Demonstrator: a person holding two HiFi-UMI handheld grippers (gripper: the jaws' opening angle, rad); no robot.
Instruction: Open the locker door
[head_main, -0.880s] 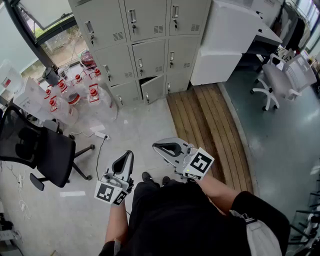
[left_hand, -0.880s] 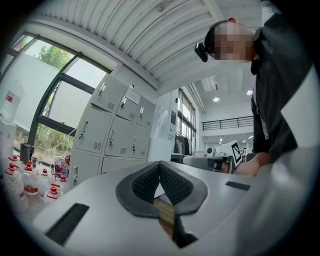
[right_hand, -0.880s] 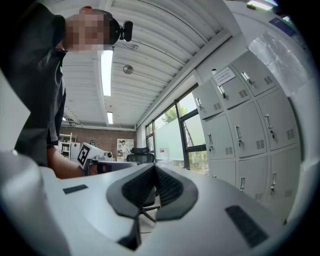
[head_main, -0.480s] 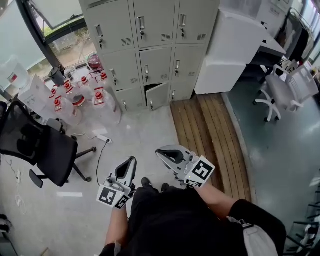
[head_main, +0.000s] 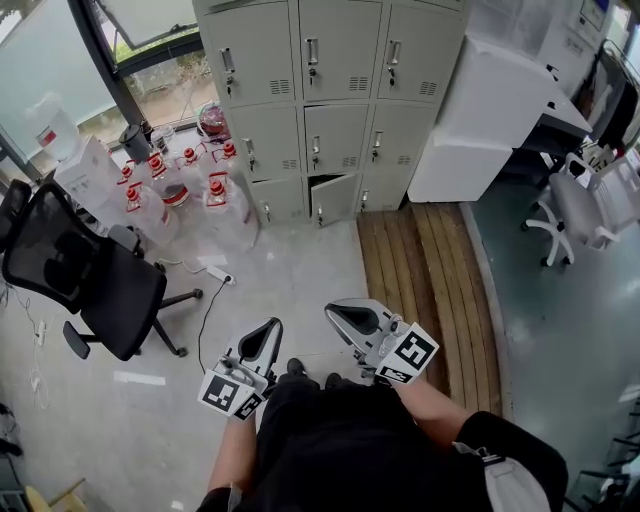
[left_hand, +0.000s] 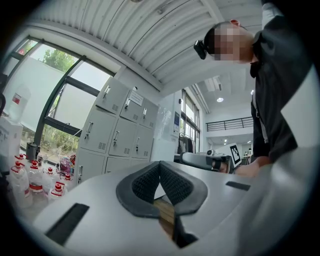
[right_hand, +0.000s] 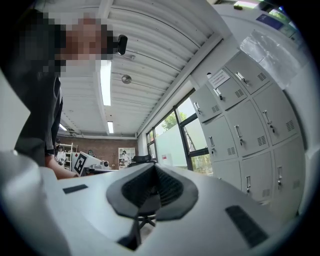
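Left gripper (head_main: 270, 328): held out low in front of the person; jaws closed tip to tip with nothing between them.
Right gripper (head_main: 335, 312): just beside the left one with a small gap between the two; jaws pressed together and empty, marker cube toward the person.
Lockers (head_main: 330, 90): grey bank, three columns wide, well ahead of both pairs of jaws across open floor.
Locker door (head_main: 335, 198): bottom row, middle column, roughly straight ahead of the jaws and well apart from them. It stands slightly ajar, with a dark gap along its upper edge. The doors around it sit flush.
Office chair (head_main: 85, 275): black, ahead and to the left of the left jaws.
Water bottles (head_main: 215, 195): clear with red caps, clustered on the floor just left of the lockers, ahead-left of the jaws.
Power strip (head_main: 218, 272): white, on the floor between the bottles and the left jaws.
Wooden strip (head_main: 420, 270): planked flooring ahead-right of the right jaws, running up to the lockers' right end.
White cabinet (head_main: 480, 120): just beside the lockers' right side, ahead-right of the jaws.
White chair (head_main: 575, 210): far to the right of the right jaws.
Window (head_main: 150, 40): left of the lockers, above the bottles.
Person's dark top (head_main: 360, 440): directly behind both grippers.
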